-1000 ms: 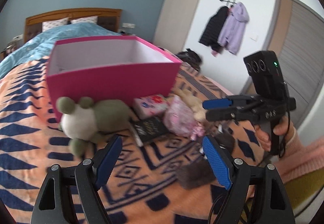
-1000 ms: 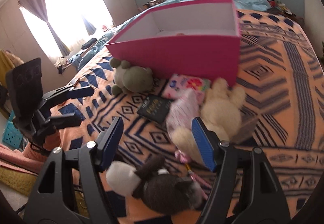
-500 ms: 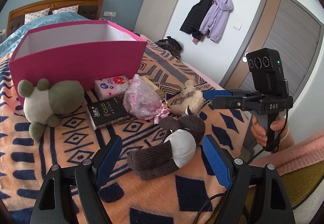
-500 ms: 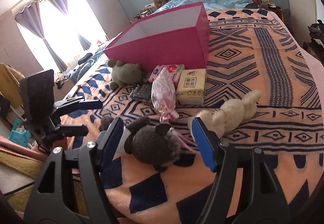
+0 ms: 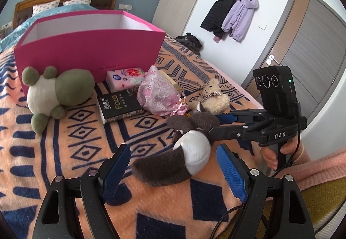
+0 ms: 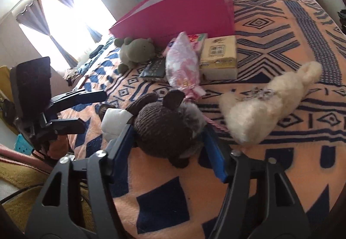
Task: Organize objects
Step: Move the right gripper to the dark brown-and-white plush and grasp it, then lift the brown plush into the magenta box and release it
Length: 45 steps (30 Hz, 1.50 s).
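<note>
Right gripper (image 6: 168, 141) clamping brown plush (image 6: 166, 124) near blanket edge; left gripper (image 5: 173, 169) apart.

Pink box (image 5: 86, 48), green-and-white plush frog (image 5: 54, 96), orange blanket (image 5: 82, 130) with navy diamonds.

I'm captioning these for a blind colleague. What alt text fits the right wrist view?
The right tool has just been closing around the head of a brown knitted plush toy on a patterned bedspread. Behind sit a cream plush, a pink pouch, a tissue pack and a pink box.
</note>
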Motion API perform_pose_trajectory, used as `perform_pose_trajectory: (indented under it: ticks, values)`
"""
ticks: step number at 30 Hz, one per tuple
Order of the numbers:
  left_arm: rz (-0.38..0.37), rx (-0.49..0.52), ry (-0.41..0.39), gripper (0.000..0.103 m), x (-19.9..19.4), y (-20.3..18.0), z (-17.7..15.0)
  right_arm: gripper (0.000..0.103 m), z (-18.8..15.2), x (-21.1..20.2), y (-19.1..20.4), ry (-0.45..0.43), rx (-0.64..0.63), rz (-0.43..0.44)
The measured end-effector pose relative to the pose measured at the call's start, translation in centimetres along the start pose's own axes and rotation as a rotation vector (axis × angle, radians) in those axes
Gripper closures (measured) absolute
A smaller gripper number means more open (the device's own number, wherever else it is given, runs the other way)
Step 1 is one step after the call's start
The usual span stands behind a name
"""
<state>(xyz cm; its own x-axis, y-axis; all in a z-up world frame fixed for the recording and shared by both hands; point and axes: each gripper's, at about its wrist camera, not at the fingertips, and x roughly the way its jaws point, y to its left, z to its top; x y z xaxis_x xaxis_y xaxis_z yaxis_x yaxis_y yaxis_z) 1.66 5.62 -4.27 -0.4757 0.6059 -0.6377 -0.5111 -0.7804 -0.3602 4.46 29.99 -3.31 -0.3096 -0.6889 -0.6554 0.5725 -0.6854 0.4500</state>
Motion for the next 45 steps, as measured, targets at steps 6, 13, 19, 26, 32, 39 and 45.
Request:
perform_pose_trajectory:
  ticks: [6,13,19,26,32,39,45]
  values:
    - [0.006,-0.022,0.012,0.020,0.2,0.1,-0.3,0.052,0.2,-0.3,1.1,-0.029,-0.018,-0.020]
    - [0.028,-0.005,-0.054,0.020,-2.1,-0.4,0.4,0.058,1.7,-1.8,1.7,-0.083,-0.007,-0.004]
    - [0.030,-0.023,-0.069,0.020,-2.5,-0.1,0.7,0.095,3.6,-0.4,2.3,-0.041,-0.038,0.005]
    - [0.043,-0.039,-0.012,0.020,-1.2,0.0,-0.6,0.050,3.2,-0.3,1.1,-0.058,-0.009,-0.013]
    - [0.067,-0.042,0.016,0.020,-0.6,0.2,-1.1,0.045,4.8,0.7,3.2,-0.033,-0.123,0.011]
    - [0.113,-0.074,0.054,0.023,-0.8,0.4,-2.3,0.044,5.6,4.4,3.0,0.098,-0.147,0.067]
    - [0.104,-0.094,0.066,0.039,-0.6,0.4,-2.5,0.051,4.9,3.9,3.3,0.082,-0.138,0.070]
